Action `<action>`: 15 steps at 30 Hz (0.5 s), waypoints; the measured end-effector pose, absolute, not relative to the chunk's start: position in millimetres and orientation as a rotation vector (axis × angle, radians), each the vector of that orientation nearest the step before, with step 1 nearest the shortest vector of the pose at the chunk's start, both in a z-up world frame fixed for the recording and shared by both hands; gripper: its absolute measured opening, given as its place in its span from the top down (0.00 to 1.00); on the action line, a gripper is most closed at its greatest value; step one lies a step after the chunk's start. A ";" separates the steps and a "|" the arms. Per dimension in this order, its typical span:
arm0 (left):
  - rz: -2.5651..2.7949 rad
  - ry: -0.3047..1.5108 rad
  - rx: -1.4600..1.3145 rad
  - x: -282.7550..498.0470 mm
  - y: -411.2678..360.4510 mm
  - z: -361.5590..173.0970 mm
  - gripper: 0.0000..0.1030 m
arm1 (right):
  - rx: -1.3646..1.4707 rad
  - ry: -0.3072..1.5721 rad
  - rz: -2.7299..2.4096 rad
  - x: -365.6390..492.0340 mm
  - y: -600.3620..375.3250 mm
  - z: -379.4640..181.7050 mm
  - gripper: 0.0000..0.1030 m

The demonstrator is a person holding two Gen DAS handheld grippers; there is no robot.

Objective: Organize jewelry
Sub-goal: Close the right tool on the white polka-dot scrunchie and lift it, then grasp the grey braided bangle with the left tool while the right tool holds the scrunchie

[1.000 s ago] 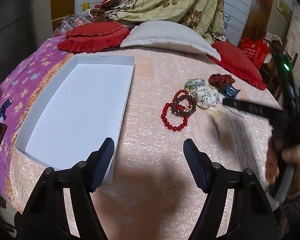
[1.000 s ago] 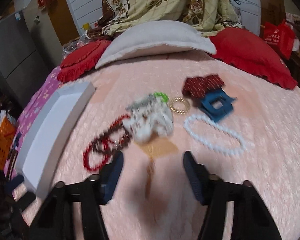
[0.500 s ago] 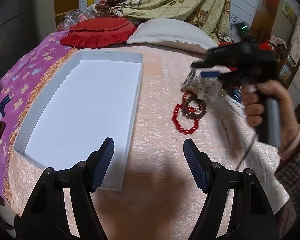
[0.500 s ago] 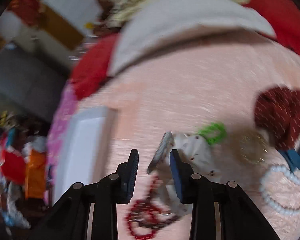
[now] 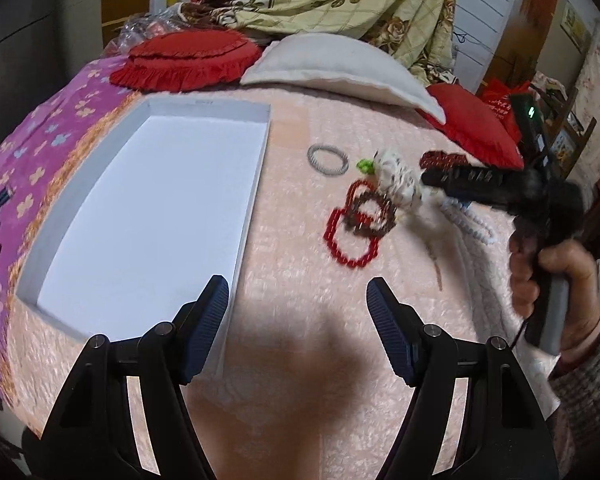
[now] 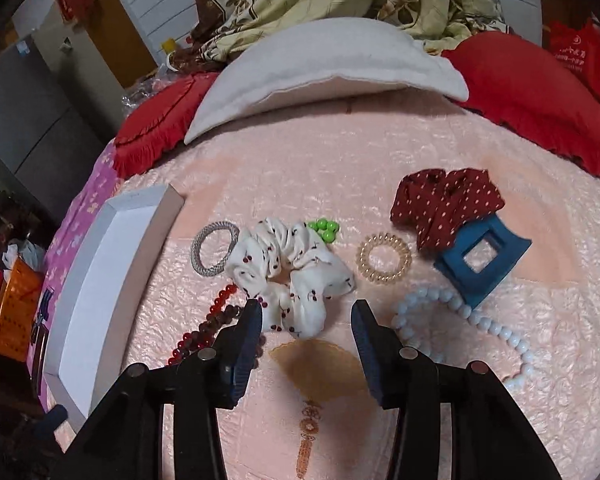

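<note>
My right gripper (image 6: 306, 320) hovers low over the near edge of a white cherry-print scrunchie (image 6: 292, 268). Its jaws are opening; the scrunchie's lower fold lies between them, unpressed. A silver bracelet (image 6: 214, 248) lies just left of the scrunchie, and red bead bracelets (image 6: 208, 328) lie by the left finger. Green beads (image 6: 324, 230), a gold spiral tie (image 6: 385, 258), a red dotted scrunchie (image 6: 448, 204), a blue claw clip (image 6: 482, 260) and a white bead string (image 6: 460, 316) lie to the right. The white box (image 5: 148, 208) stands empty at left. My left gripper (image 5: 298, 308) hangs open over bare bedspread.
A tan fan pendant with a tassel (image 6: 316, 364) lies under the right gripper. A white pillow (image 6: 320, 64), red cushions (image 6: 532, 92) and a floral quilt (image 5: 340, 4) line the far side. The bed's left edge is a purple sheet (image 5: 40, 148). A hand (image 5: 548, 272) holds the right gripper.
The right gripper lifted the silver bracelet out of the pile, then let it go left of the white scrunchie and drew back over the scrunchie. The left gripper stayed put.
</note>
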State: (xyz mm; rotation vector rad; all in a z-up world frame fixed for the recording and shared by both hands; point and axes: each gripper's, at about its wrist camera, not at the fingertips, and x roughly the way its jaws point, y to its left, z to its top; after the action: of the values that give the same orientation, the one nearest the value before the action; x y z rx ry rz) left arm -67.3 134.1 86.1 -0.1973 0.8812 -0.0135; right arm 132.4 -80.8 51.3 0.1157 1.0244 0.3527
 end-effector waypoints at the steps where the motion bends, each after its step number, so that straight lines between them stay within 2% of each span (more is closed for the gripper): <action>1: -0.016 0.877 -0.191 -62.2 134.1 90.1 0.30 | 0.121 1.023 0.347 133.2 -80.4 48.9 0.57; 9: -0.108 0.892 -0.176 32.0 130.3 112.1 0.30 | 0.225 1.044 0.343 149.3 -72.6 25.1 0.57; 10: -0.116 0.900 -0.164 44.7 127.7 110.3 0.30 | 0.235 1.048 0.346 151.0 -70.1 21.9 0.59; 11: -0.129 0.912 -0.153 58.7 124.9 106.5 0.30 | 0.244 1.051 0.350 152.1 -69.7 19.6 0.71; 13: -0.142 0.953 -0.156 87.1 122.8 93.6 0.31 | 0.272 1.058 0.365 153.3 -71.4 17.0 0.77; 15: -0.137 1.001 -0.192 113.8 125.4 76.8 0.41 | 0.290 1.051 0.372 151.4 -73.6 17.4 0.80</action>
State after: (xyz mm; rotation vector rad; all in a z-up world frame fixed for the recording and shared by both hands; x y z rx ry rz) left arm 113.8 125.4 76.8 -0.1916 1.0011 -0.1375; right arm 151.4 -73.6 17.4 0.2896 1.0505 0.3717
